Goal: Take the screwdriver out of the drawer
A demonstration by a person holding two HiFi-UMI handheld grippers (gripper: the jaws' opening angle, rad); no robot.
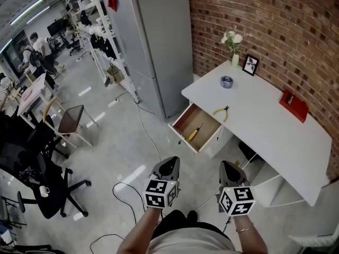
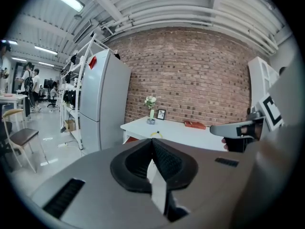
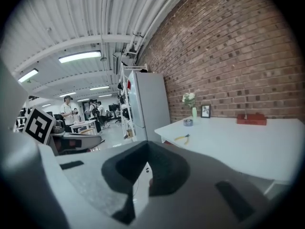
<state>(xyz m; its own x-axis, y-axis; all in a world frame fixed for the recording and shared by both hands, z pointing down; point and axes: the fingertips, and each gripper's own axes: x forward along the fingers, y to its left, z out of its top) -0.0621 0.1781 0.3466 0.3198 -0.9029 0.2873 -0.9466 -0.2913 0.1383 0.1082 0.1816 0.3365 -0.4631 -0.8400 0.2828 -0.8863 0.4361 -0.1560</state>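
Note:
In the head view the wooden drawer (image 1: 207, 118) hangs open from the left end of the white desk (image 1: 270, 126). A yellow-handled screwdriver (image 1: 194, 132) lies inside it. Both grippers are held low and well short of the drawer, side by side in front of the person's body. My left gripper (image 1: 168, 166) (image 2: 152, 142) has its jaws together with nothing between them. My right gripper (image 1: 229, 168) (image 3: 147, 144) also looks shut and empty. Each gripper view shows the other gripper at its edge, and the screwdriver appears in neither.
Yellow-handled pliers (image 1: 222, 112) (image 3: 182, 138) lie on the desk above the drawer, with a tape roll (image 1: 226, 81), a flower vase (image 1: 233, 49), a picture frame (image 1: 250, 64) and a red book (image 1: 293, 106). A tall grey fridge (image 1: 153, 41) stands left of the desk. A cable (image 1: 151, 136) trails across the floor.

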